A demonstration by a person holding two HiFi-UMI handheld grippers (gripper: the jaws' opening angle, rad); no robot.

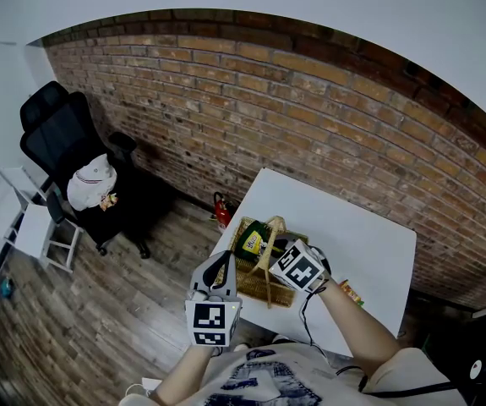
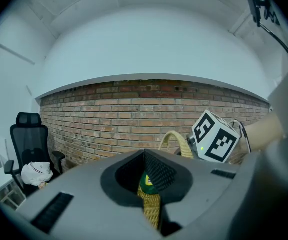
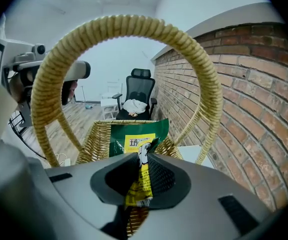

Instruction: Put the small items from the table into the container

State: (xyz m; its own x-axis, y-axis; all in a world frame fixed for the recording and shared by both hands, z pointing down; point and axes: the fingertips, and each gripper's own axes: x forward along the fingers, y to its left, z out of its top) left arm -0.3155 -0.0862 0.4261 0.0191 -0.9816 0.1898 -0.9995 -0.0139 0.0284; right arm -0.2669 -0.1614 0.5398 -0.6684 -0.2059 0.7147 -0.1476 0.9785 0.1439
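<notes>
A wicker basket [image 1: 259, 288] with a hoop handle [image 3: 123, 24] stands at the near left of the white table [image 1: 352, 227]. A green packet [image 3: 133, 136] leans inside it. My right gripper [image 3: 145, 159] is shut on a small yellow packet [image 3: 138, 186], held over the basket's near side, just short of the handle. In the head view the right gripper [image 1: 281, 252] sits beside the handle. My left gripper [image 2: 146, 176] is shut on the basket's wicker wall [image 2: 151, 206] at its left end. The right gripper's marker cube [image 2: 214, 139] shows beyond it.
A small orange item [image 1: 351, 293] lies on the table near my right forearm. A brick wall runs behind the table, with a red fire extinguisher [image 1: 221, 210] at its foot. A black office chair [image 1: 73, 159] stands on the wood floor at the left.
</notes>
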